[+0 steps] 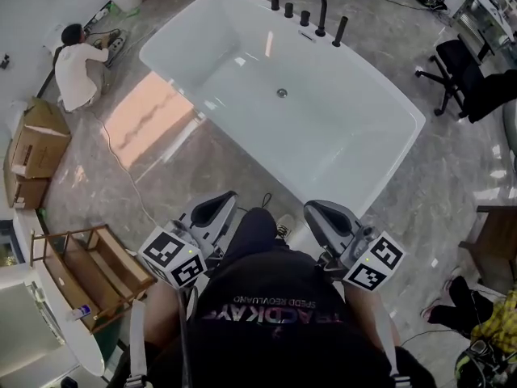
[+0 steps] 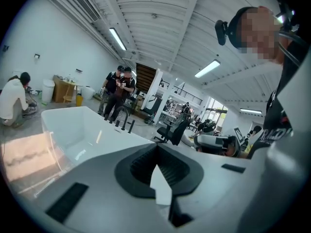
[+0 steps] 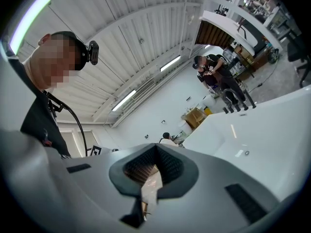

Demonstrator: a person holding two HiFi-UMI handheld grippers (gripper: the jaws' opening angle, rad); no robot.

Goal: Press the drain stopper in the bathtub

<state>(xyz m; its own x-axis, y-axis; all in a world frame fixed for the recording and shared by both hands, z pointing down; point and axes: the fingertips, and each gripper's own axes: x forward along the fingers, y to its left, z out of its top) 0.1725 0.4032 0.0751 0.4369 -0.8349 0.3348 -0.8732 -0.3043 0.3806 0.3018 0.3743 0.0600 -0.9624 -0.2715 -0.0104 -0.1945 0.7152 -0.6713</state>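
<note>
Close to the torso, before the bathtub (image 1: 339, 132), left claw (image 1: 227, 196) and right claw (image 1: 313, 207), both pressed together.

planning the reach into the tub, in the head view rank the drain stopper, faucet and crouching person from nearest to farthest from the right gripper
From the right gripper:
1. Drain stopper, ahead, low in the tub.
2. Faucet, on its far rim.
3. Crouching person, far off to the left.
</note>
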